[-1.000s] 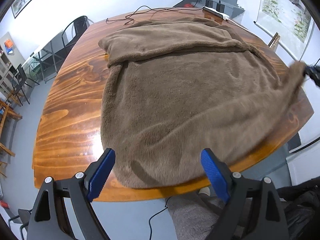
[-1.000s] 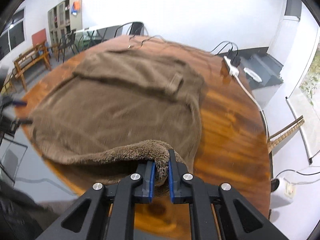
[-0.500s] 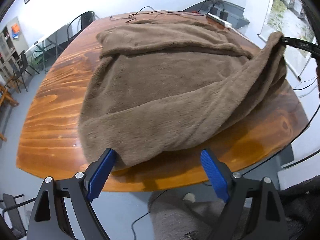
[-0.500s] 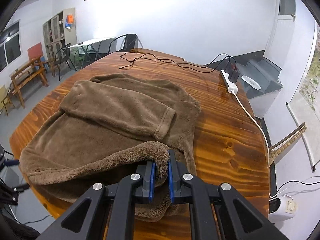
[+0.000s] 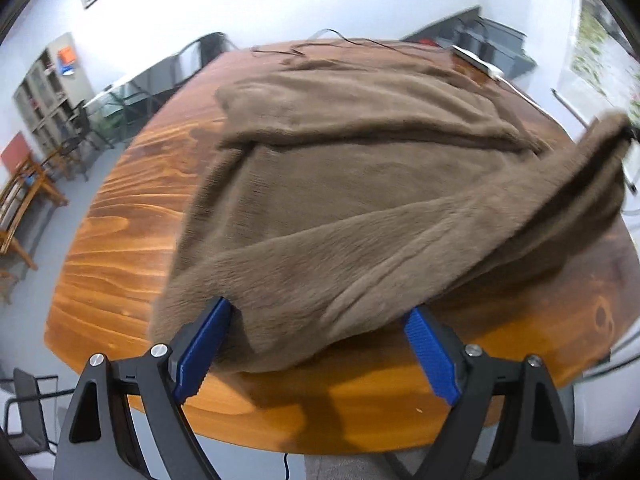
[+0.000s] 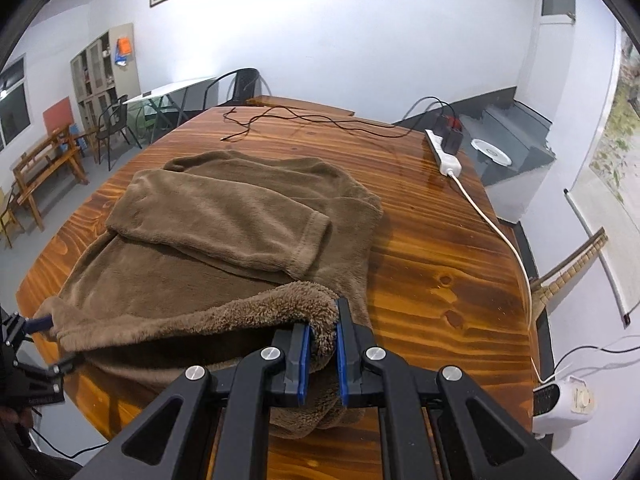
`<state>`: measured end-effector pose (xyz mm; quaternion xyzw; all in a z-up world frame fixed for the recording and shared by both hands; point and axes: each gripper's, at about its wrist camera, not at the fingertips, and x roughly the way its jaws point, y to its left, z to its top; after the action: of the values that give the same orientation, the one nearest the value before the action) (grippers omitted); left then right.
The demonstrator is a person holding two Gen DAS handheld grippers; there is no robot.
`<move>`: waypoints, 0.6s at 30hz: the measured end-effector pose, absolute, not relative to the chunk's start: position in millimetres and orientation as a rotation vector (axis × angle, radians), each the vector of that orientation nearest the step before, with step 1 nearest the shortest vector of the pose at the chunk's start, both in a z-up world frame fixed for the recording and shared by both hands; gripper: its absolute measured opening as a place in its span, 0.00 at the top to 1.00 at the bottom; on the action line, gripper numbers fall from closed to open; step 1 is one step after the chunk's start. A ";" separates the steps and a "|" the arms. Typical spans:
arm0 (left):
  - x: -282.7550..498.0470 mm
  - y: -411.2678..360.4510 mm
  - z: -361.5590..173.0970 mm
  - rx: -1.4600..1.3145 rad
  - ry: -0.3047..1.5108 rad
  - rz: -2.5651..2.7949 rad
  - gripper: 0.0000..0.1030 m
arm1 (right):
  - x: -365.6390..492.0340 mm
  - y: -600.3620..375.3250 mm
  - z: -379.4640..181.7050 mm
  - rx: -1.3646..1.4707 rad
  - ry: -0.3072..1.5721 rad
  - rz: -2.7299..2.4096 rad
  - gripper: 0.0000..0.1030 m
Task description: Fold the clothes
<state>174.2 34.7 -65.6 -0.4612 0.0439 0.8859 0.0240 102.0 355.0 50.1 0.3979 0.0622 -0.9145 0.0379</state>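
My right gripper (image 6: pixel 322 354) pinching hem of fleece garment (image 6: pixel 224 248); left gripper (image 5: pixel 316 350) spread wide, straddling opposite corner. I judge fabric soft, bulky, floppy: grab hem corners.

We see the left view motion-blurred, brown fleece garment (image 5: pixel 360 208) hiding the surface (image 5: pixel 120 240) beneath, left gripper (image 6: pixel 36 344) half cut off at the right view's edge

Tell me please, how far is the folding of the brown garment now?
Done: one sleeve is folded across the brown garment. In hand: the right tongs pinch one hem corner, lifted; the left tongs stand open around the other. Left: gripping that corner and folding the hem over.
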 end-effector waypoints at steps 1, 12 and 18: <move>172.6 28.2 -62.3 -1.426 0.115 2.763 0.12 | 103.6 357.7 48.7 1.227 0.185 -2.807 0.89; 148.5 -43.0 -35.7 -1.460 -0.073 2.929 0.12 | 106.4 376.2 27.5 1.304 0.103 -2.815 0.89; 154.0 -58.8 -36.9 -1.479 -0.057 2.919 0.12 | 102.7 374.4 20.4 1.332 0.108 -2.808 0.89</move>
<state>154.0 -58.8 -36.9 -0.4510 -0.0175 0.8899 -0.0656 102.7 374.4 20.4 0.4283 0.0347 -0.9028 0.0161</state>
